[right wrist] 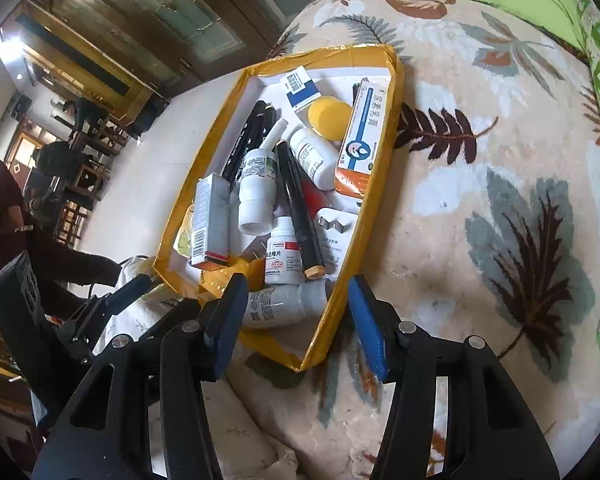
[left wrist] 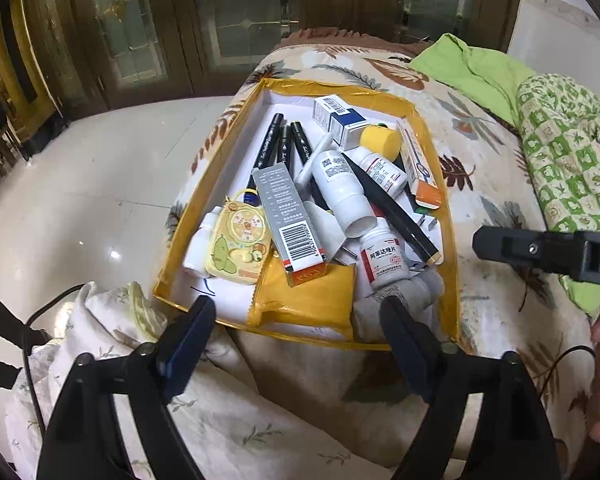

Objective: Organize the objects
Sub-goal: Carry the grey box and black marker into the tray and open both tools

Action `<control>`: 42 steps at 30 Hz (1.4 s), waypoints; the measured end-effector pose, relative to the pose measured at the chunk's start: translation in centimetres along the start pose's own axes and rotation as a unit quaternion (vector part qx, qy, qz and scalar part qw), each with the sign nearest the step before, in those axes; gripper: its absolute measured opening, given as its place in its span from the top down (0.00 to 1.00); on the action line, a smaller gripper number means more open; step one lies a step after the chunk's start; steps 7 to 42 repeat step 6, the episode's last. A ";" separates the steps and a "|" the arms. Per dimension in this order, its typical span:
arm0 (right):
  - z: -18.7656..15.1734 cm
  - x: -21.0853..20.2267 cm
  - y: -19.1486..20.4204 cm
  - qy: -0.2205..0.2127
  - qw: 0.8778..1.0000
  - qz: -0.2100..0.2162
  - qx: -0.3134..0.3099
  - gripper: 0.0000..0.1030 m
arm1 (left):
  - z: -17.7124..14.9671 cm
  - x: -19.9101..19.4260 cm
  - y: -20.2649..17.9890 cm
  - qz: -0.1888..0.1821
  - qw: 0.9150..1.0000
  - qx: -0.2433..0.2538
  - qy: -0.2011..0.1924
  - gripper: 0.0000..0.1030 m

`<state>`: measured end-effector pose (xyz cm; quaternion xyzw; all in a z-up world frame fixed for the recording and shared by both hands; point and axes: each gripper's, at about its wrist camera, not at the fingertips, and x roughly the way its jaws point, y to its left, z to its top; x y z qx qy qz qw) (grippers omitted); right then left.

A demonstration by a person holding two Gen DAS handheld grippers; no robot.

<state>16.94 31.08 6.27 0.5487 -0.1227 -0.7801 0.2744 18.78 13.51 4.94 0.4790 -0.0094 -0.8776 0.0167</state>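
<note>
Overhead, both the left gripper and right gripper hang open and empty; light, slippery bottles in the box likely need mid-body grips.

Glossy yellow-taped tray on woven leaf-patterned cloth.

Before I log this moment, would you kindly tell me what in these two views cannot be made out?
- Floor of the yellow-taped cardboard box: both views, buried under bottles, pens and cartons.
- White plastic medicine bottle lying at the near end: right wrist view, its label too blurred to read; left wrist view, partly behind the left claw.
- Orange-ended cream carton: left wrist view, print too small.
</note>
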 end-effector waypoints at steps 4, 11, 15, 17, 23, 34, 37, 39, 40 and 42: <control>-0.2 -0.2 0.2 -0.001 1.000 0.001 -0.006 0.49 | 0.2 -0.3 0.2 -0.008 1.000 -0.010 -0.012 0.15; -0.4 -0.1 0.2 0.001 1.000 0.001 -0.006 0.49 | 0.4 0.0 -0.1 -0.020 1.000 0.000 0.001 0.15; -0.4 -0.1 0.2 0.001 1.000 0.001 -0.006 0.49 | 0.4 0.0 -0.1 -0.020 1.000 0.000 0.001 0.15; -0.4 -0.1 0.2 0.001 1.000 0.001 -0.006 0.49 | 0.4 0.0 -0.1 -0.020 1.000 0.000 0.001 0.15; -0.4 -0.1 0.2 0.001 1.000 0.001 -0.006 0.49 | 0.4 0.0 -0.1 -0.020 1.000 0.000 0.001 0.15; -0.4 -0.1 0.2 0.001 1.000 0.001 -0.006 0.49 | 0.4 0.0 -0.1 -0.020 1.000 0.000 0.001 0.15; -0.4 -0.1 0.2 0.001 1.000 0.001 -0.006 0.49 | 0.4 0.0 -0.1 -0.020 1.000 0.000 0.001 0.15; -0.4 -0.1 0.2 0.001 1.000 0.001 -0.006 0.49 | 0.4 0.0 -0.1 -0.020 1.000 0.000 0.001 0.15; -0.4 -0.1 0.2 0.001 1.000 0.001 -0.006 0.49 | 0.4 0.0 -0.1 -0.020 1.000 0.000 0.001 0.15; -0.4 -0.1 0.2 0.001 1.000 0.001 -0.006 0.49 | 0.4 0.0 -0.1 -0.020 1.000 0.000 0.001 0.15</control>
